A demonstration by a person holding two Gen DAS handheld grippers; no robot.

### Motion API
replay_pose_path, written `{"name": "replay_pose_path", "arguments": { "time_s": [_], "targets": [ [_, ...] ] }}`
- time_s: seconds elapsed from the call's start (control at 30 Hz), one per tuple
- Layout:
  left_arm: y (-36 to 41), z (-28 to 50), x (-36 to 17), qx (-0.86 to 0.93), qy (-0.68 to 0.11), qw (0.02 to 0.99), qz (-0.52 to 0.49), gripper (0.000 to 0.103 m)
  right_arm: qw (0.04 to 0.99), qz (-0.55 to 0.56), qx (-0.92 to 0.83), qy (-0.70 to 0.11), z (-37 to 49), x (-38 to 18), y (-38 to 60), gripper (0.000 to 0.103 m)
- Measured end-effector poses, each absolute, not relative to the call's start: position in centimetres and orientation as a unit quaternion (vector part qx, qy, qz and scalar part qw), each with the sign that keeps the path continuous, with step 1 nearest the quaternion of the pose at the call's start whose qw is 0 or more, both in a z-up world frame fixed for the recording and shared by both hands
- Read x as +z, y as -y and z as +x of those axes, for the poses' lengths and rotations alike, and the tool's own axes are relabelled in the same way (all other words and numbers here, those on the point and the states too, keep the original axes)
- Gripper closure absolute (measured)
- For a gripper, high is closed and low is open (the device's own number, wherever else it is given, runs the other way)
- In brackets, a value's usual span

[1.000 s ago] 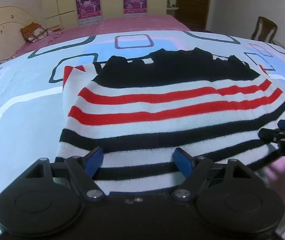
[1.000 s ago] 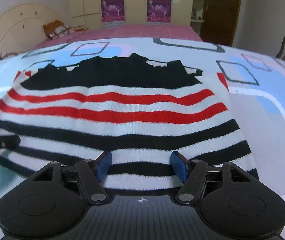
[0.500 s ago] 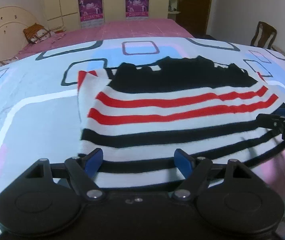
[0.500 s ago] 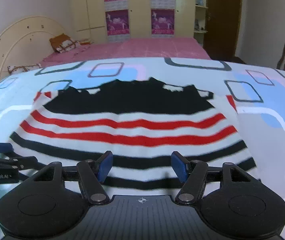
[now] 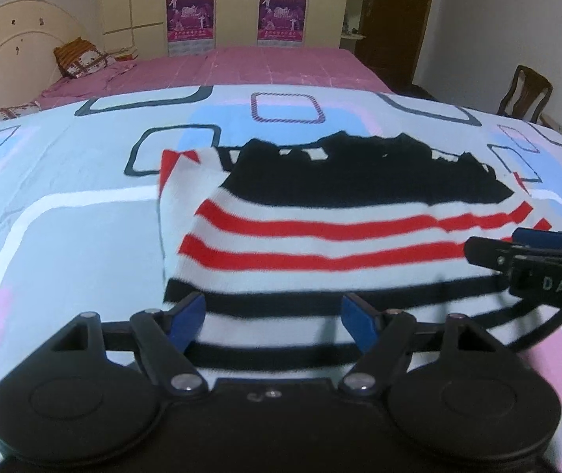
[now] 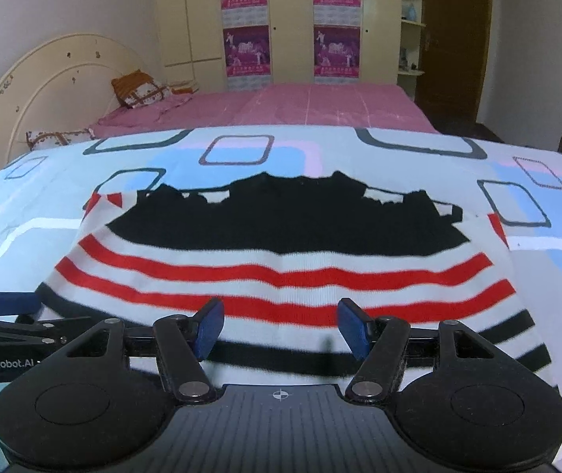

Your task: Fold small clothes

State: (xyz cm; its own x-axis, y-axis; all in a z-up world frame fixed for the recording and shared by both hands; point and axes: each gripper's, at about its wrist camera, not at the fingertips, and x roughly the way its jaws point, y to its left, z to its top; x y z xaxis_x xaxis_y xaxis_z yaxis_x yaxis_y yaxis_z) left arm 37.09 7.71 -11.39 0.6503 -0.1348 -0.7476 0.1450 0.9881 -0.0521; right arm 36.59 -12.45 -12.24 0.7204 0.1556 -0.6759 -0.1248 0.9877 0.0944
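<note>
Rising off striped sweater (image 5: 320, 244), both grippers (image 5: 273, 313) (image 6: 281, 325) wide apart.

Bedroom, dim indoor light. Bed w/ pink sheet (image 6: 320, 106) at back, cream arched headboard (image 6: 44, 79) on left, orange patterned pillow (image 6: 139, 90) near it. Cream wardrobe (image 6: 289, 19) along far wall w/ purple posters (image 6: 246, 51) on doors. Dark wood door (image 6: 454, 39) at right, wooden chair (image 5: 525, 94) beside it. Walls plain, pale. Nearer bedspread (image 6: 478, 165) white/blue w/ rounded-square print.
</note>
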Motion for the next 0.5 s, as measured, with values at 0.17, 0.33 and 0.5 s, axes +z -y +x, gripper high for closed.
{"name": "replay_pose_path", "arguments": {
  "time_s": [0.17,0.33,0.5],
  "targets": [
    [-7.1,38.4,-11.5,-0.081,-0.402,0.912,0.011,0.028,0.927,0.023,0.07,-0.368,37.8,-12.5,12.4,0.039],
    [-8.2,39.6,-13.7,-0.065,-0.416,0.907,0.018,0.028,0.923,0.015,0.073,-0.376,38.8,-13.3,11.8,0.039],
    [-8.6,39.4,-13.9,-0.073,-0.413,0.908,0.017,0.028,0.913,-0.004,0.063,-0.403,39.6,-15.7,11.8,0.039]
  ]
}}
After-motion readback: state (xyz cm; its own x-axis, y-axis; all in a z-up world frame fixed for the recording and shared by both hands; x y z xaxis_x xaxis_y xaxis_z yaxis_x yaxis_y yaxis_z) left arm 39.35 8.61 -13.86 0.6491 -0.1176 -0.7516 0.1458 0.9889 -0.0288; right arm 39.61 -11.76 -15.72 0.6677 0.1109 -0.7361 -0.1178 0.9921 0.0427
